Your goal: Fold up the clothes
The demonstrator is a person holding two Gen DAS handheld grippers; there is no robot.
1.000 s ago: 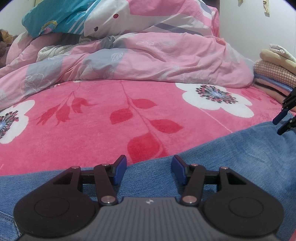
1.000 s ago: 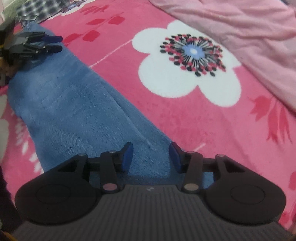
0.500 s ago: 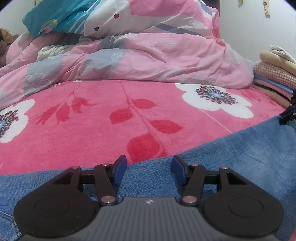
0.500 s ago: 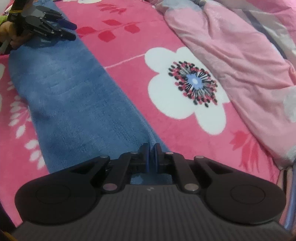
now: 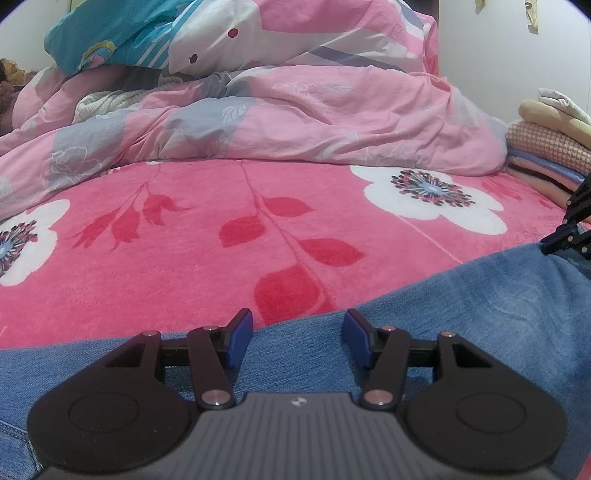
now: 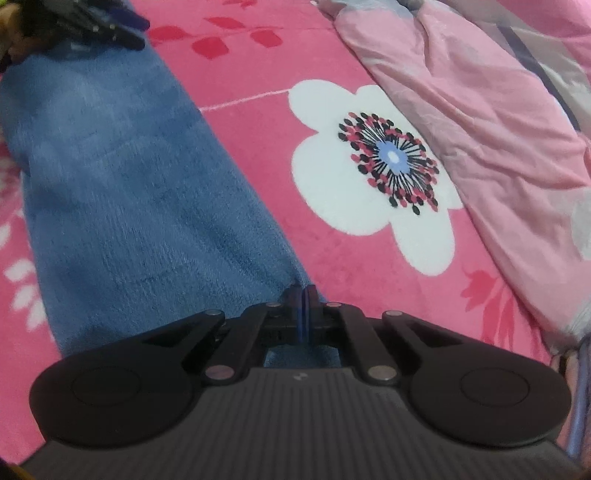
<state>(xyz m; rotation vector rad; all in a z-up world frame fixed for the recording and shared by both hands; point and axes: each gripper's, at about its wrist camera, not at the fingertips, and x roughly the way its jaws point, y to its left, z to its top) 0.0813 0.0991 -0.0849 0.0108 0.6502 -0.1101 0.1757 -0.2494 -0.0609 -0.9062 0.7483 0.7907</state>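
Blue jeans (image 5: 480,314) lie stretched out on a pink flowered blanket (image 5: 221,240). My left gripper (image 5: 297,325) hovers open over one end of them, its blue pads apart with denim showing between and below them. In the right wrist view the jeans (image 6: 129,184) run away to the upper left, where the left gripper (image 6: 122,29) shows small. My right gripper (image 6: 303,291) is shut, pads together, pinching the jeans' right edge at the near end. From the left wrist view its dark tips (image 5: 554,243) touch the denim at the far right.
A crumpled pink and grey duvet (image 5: 332,118) is heaped along the back of the bed, also seen as duvet (image 6: 498,129) on the right. A stack of folded clothes (image 5: 546,147) sits at the right by the white wall. A hand (image 6: 11,37) holds the left gripper.
The right gripper's jaws came together on the jeans' edge, and it rolled and shifted along the bed. The left gripper has not moved.
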